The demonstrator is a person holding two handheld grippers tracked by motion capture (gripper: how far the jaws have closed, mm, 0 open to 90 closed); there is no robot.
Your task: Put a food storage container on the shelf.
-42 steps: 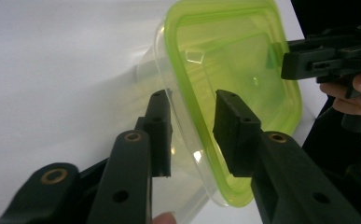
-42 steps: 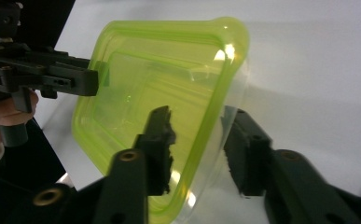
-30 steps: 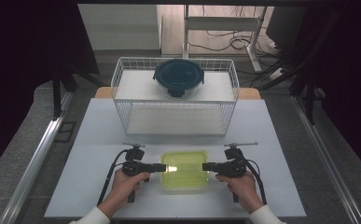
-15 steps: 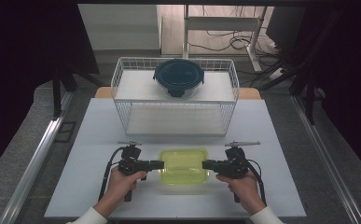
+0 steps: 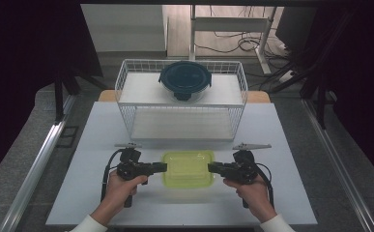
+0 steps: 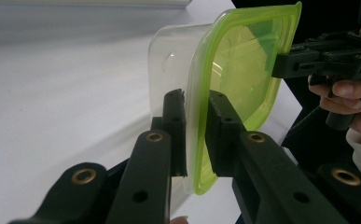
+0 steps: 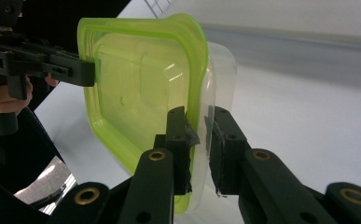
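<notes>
A clear plastic container with a lime-green lid [image 5: 188, 169] hangs just above the white table [image 5: 73, 193], held between both hands. My left gripper [image 5: 161, 167] is shut on its left rim. My right gripper [image 5: 212, 168] is shut on its right rim. In the left gripper view the black jaws [image 6: 197, 100] pinch the lid's edge and the clear wall of the container [image 6: 243, 70], and the right gripper [image 6: 304, 60] clamps the far side. In the right gripper view the jaws [image 7: 200, 116] squeeze the rim of the container [image 7: 141, 88], with the left gripper [image 7: 71, 70] on the opposite edge.
A white wire rack [image 5: 126, 92] stands at the back of the table. On its top shelf sits a round glass container with a dark blue lid [image 5: 185, 79]; the lower shelf is bare. Cables trail from both grippers near the hands.
Both hands have risen a little together, and the green-lidded container has come up off the table with them. The grips look the same.
</notes>
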